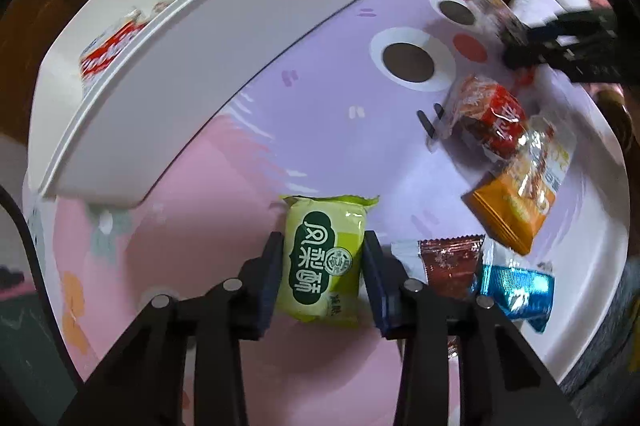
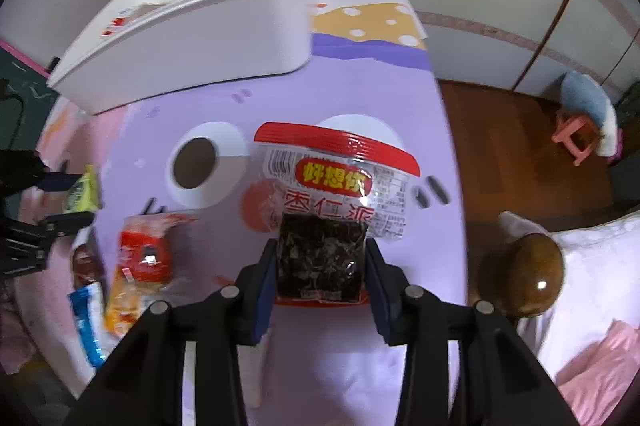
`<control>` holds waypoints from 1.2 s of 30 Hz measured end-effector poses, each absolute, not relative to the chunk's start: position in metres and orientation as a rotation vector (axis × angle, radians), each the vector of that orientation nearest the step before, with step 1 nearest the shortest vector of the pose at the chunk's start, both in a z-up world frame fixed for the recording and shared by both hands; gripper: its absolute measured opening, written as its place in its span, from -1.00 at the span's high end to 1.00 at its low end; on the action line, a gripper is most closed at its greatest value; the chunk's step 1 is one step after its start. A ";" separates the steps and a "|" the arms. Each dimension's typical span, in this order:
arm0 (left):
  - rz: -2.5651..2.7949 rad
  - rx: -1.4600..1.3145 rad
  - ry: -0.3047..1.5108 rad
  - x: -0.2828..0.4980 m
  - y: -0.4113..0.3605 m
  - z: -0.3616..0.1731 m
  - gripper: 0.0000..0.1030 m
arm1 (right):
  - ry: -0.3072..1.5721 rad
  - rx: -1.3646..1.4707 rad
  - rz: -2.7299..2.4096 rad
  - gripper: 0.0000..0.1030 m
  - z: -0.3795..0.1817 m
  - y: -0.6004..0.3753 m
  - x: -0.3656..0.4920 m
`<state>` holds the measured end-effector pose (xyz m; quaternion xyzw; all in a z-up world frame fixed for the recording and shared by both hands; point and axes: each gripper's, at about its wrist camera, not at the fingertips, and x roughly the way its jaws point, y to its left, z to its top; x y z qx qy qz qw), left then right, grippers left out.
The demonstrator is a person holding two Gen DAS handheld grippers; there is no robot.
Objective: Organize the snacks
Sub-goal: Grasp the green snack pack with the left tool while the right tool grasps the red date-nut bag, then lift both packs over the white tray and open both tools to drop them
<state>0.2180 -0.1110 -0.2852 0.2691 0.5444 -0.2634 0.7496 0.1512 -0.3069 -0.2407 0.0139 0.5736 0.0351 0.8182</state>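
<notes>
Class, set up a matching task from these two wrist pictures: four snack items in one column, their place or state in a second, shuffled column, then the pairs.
Column one:
1. green packet
2. red-topped clear packet
3. blue packet
4. white bin

Column two:
A. lying loose on the table mat
B. held in the right tool
C. already holds some snacks
D. held in the left tool

Pairs: 1-D, 2-B, 3-A, 4-C

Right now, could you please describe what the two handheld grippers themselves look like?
The left gripper and right gripper match: black angular frames, round silver pivot pins, and flat dark-blue fingers. No cables, markings or sleeves are visible.
</notes>
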 end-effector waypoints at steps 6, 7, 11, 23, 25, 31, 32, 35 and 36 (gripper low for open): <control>-0.453 0.415 1.174 0.204 -0.088 -0.268 0.30 | 1.191 0.065 0.134 0.23 -0.226 -0.290 0.138; -0.444 0.380 1.168 0.201 -0.082 -0.263 0.30 | 1.178 0.072 0.146 0.23 -0.220 -0.287 0.134; -0.398 0.239 1.148 0.188 -0.057 -0.236 0.30 | 1.133 0.076 0.188 0.23 -0.197 -0.274 0.124; -0.342 0.137 0.869 0.174 -0.026 -0.058 0.30 | 0.789 -0.020 0.315 0.22 -0.029 -0.211 0.113; -0.310 0.129 0.825 0.181 -0.028 -0.024 0.30 | 0.713 -0.035 0.311 0.22 0.007 -0.206 0.114; -0.247 0.086 0.700 0.215 -0.025 0.063 0.29 | 0.496 -0.054 0.247 0.22 0.112 -0.193 0.132; -0.238 0.085 0.682 0.222 -0.025 0.074 0.29 | 0.469 -0.059 0.234 0.22 0.126 -0.191 0.139; -0.206 0.076 0.651 0.248 -0.030 0.094 0.29 | 0.455 -0.052 0.215 0.21 0.141 -0.187 0.160; -0.201 0.069 0.651 0.255 -0.031 0.095 0.29 | 0.457 -0.050 0.206 0.21 0.141 -0.186 0.166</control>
